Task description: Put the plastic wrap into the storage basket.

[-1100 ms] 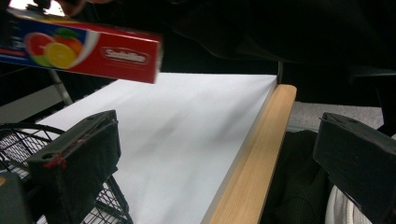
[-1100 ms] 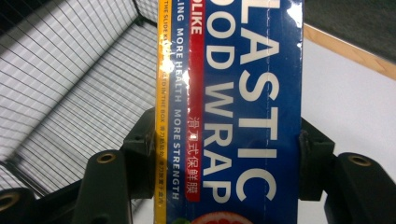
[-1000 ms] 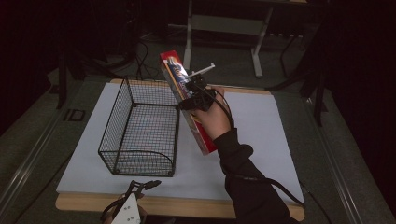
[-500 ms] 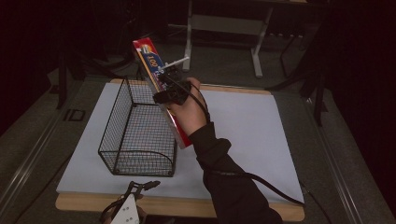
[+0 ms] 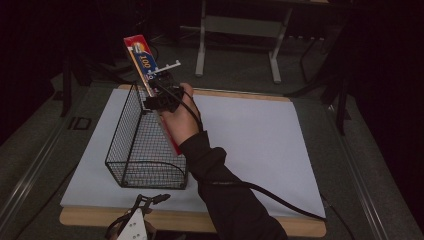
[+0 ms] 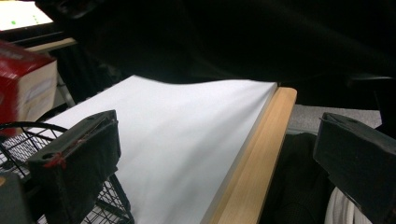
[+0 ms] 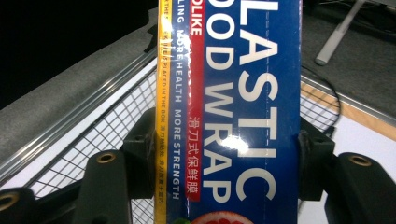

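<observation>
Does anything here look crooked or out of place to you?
Only the long red and blue plastic wrap box: the right hand-held gripper clamps it in mid-air, tilted over the black wire basket, not lying inside. The left hand-held gripper sits open at the table's near edge. Nothing looks spilled or damaged.

The long blue box (image 7: pixel 233 112) in the right gripper view carries large white letters "LASTIC" and "OD WRAP", cut off at the frame edge. A red band beside them ends in "OLIKE" and holds Chinese characters. A thin white line reads "MORE HEALTH MORE STRENGTH"; the yellow strip's small print is only partly legible. In the high view the same box (image 5: pixel 145 62) shows "100"
</observation>
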